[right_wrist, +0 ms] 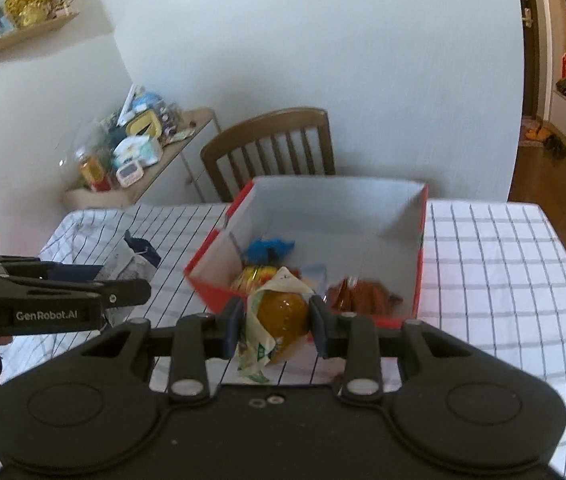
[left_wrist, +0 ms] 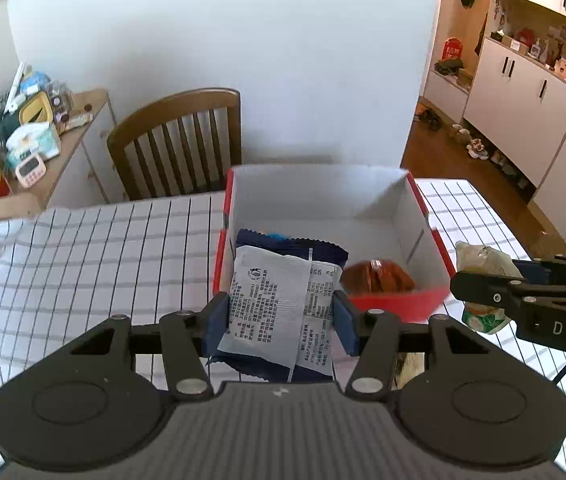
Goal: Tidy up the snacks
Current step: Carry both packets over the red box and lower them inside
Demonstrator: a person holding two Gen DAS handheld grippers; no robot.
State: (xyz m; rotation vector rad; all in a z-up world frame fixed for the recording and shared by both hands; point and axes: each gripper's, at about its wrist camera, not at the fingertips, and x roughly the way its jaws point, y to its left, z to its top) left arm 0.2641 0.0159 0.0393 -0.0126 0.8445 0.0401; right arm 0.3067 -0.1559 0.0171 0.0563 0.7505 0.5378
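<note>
My left gripper [left_wrist: 281, 322] is shut on a dark blue snack packet with a white printed label [left_wrist: 279, 304], held just in front of the red box's near-left corner. The red box with a white inside [left_wrist: 363, 200] stands on the checked tablecloth. In it lie an orange-brown snack pack [left_wrist: 379, 276], a blue wrapper [right_wrist: 271, 247] and a yellow pack [right_wrist: 253, 276]. My right gripper [right_wrist: 275, 322] is shut on a wrapped brown bun in a clear and green wrapper [right_wrist: 281, 316], held in front of the box's near wall [right_wrist: 219, 294]. The bun also shows in the left wrist view [left_wrist: 481, 260].
A wooden chair [left_wrist: 179, 140] stands behind the table. A side shelf with tissues, a timer and bottles [left_wrist: 27, 140] is at the far left. White cabinets [left_wrist: 523, 92] and a wood floor lie to the right. The checked tablecloth [right_wrist: 503, 260] extends right of the box.
</note>
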